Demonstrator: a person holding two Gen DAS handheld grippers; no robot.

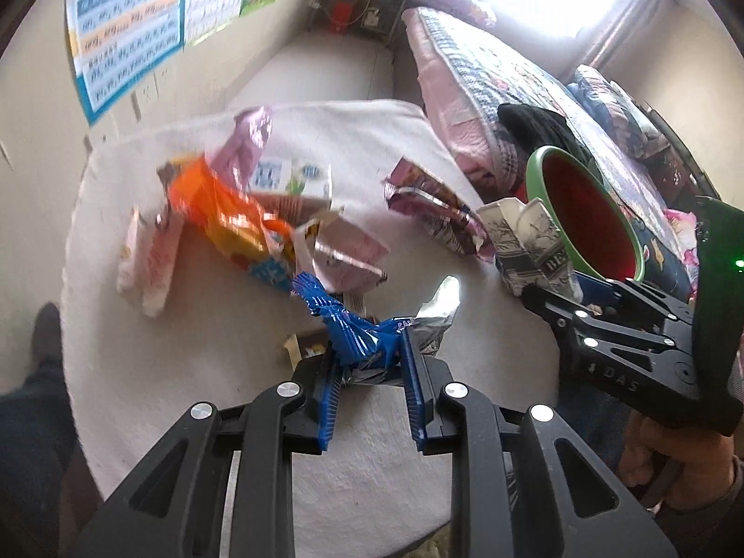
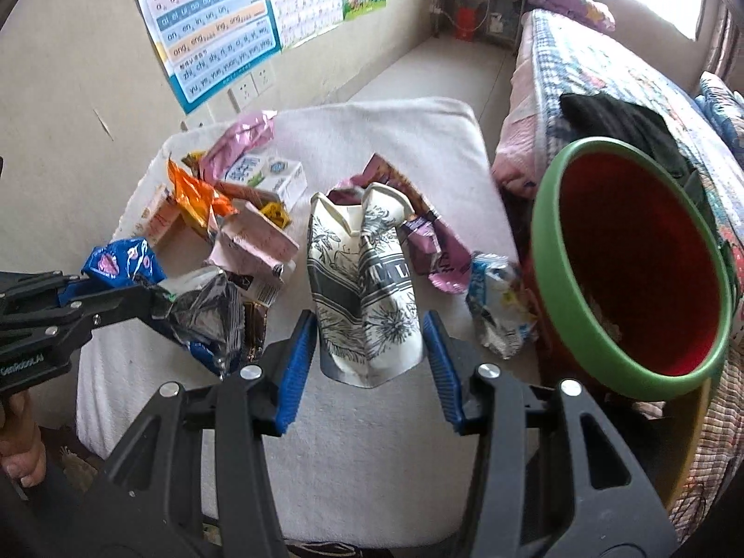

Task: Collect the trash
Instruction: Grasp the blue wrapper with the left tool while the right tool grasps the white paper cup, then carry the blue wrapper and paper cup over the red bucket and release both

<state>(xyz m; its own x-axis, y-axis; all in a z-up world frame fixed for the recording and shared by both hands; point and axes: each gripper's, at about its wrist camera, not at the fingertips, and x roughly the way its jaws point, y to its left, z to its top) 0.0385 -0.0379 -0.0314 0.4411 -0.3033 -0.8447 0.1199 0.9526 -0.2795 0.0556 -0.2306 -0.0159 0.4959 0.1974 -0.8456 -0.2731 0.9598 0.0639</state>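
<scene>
right now both grippers are loaded, so the step in hand looks like carrying two picked pieces of trash to the bin. the bin point(image 2: 632, 269), the largest thing at hand, is red inside with a green rim and tilts its mouth toward the table at the right, against the bed point(image 2: 604, 74). the table point(image 2: 418, 149) is covered in white cloth and carries a heap of litter: an orange packet point(image 2: 195, 200), a milk carton point(image 2: 265, 176), pink wrappers point(image 2: 242, 139) and a small printed packet point(image 2: 500, 307) just beside the bin.

the right gripper point(image 2: 369, 339) has its blue pads clamped on a crushed white carton point(image 2: 362, 279) with dark print, held upright. the left gripper point(image 1: 369, 372) has its jaws narrow, pinching a crumpled blue and silver wrapper point(image 1: 353, 330).

the next move calls for swinging each load over the green rim and opening the jaws only once the piece is inside the mouth; the carton is closer and probably goes first.

posters point(image 2: 209, 28) hang on the wall behind, and a small shelf point(image 2: 479, 0), too far off to read well, stands in the corner.
</scene>
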